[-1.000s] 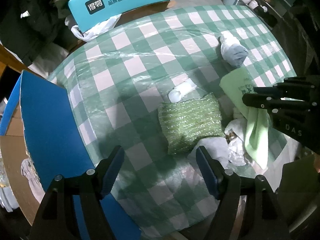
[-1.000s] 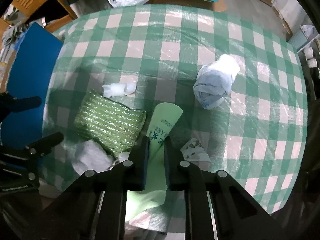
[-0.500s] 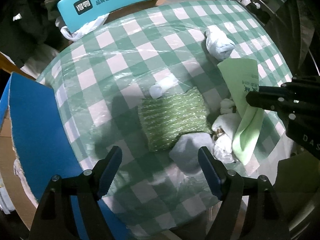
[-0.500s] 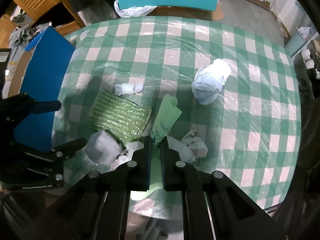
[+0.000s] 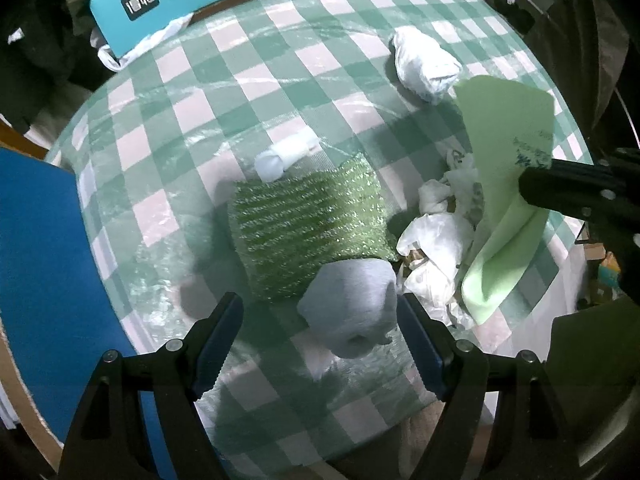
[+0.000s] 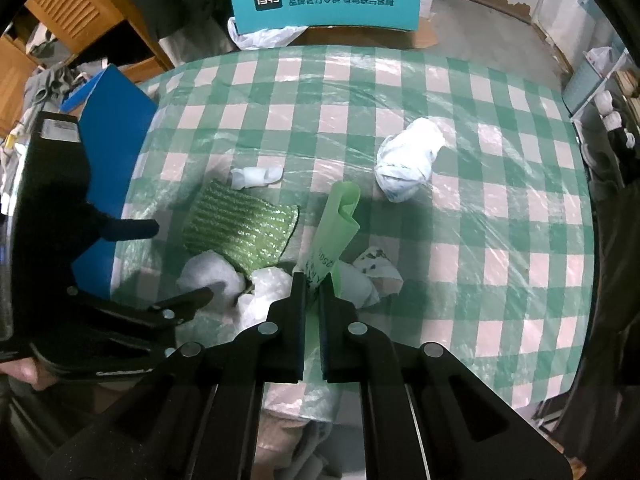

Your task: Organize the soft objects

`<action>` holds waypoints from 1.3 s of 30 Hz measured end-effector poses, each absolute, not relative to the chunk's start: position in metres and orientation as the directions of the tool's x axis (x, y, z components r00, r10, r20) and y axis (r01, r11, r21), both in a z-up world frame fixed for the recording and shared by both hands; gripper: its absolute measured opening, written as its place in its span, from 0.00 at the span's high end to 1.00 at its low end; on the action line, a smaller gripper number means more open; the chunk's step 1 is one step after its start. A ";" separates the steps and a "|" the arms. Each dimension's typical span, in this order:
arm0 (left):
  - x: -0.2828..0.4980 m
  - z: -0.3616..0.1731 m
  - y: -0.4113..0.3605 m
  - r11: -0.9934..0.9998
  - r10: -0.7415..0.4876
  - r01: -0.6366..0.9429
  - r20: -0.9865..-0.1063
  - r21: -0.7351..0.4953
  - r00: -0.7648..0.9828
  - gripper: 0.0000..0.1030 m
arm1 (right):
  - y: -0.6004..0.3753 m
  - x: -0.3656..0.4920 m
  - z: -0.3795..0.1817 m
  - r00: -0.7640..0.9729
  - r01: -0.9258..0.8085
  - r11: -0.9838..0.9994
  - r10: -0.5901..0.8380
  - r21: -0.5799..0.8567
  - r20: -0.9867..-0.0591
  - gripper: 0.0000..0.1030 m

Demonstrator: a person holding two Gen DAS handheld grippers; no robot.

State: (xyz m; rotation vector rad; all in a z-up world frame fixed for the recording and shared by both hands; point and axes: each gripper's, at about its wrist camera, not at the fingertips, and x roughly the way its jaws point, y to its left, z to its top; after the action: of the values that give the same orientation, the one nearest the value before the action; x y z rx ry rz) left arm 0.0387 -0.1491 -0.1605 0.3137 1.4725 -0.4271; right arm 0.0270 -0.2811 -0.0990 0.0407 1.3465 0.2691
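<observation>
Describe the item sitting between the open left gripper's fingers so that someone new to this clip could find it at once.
On the green-checked tablecloth, find the sparkly green knitted pad. At its near corner, between the left gripper fingers, lies a pale grey-white rolled bundle. Unlike the crinkly white plastic bags beside it, it looks matte and smooth.

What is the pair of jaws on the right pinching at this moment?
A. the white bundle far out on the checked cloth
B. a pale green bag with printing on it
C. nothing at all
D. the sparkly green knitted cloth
B: the right gripper has its jaws closed on the pale green bag, which stands up from between them, while the sparkly green cloth lies flat on the table.
</observation>
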 end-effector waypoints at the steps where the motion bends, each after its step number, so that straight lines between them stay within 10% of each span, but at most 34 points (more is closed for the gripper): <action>1: 0.039 -0.163 -0.151 0.886 -0.085 0.461 -0.996 -0.058 0.039 0.22 | -0.282 0.026 -0.099 0.196 -0.167 0.968 0.216 0.185 -0.957 0.95; 7: 0.040 -0.173 -0.156 0.884 -0.089 0.462 -0.996 -0.067 0.026 0.24 | -0.288 0.022 -0.097 0.208 -0.159 0.969 0.220 0.189 -0.953 0.95; 22: 0.031 -0.174 -0.168 0.856 -0.119 0.509 -0.993 -0.093 0.019 0.80 | -0.292 0.018 -0.095 0.222 -0.158 0.969 0.221 0.189 -0.950 0.95; 39: 0.020 -0.107 -0.146 0.857 -0.135 0.515 -0.972 -0.018 0.191 0.82 | -0.279 0.016 -0.068 0.287 -0.199 0.968 0.209 0.155 -0.935 0.95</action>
State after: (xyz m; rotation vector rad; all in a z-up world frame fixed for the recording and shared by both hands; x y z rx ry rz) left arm 0.0199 -0.1458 -0.1067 0.3458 1.3049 -0.4691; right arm 0.0164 -0.2791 -0.0678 0.0090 1.2505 0.2728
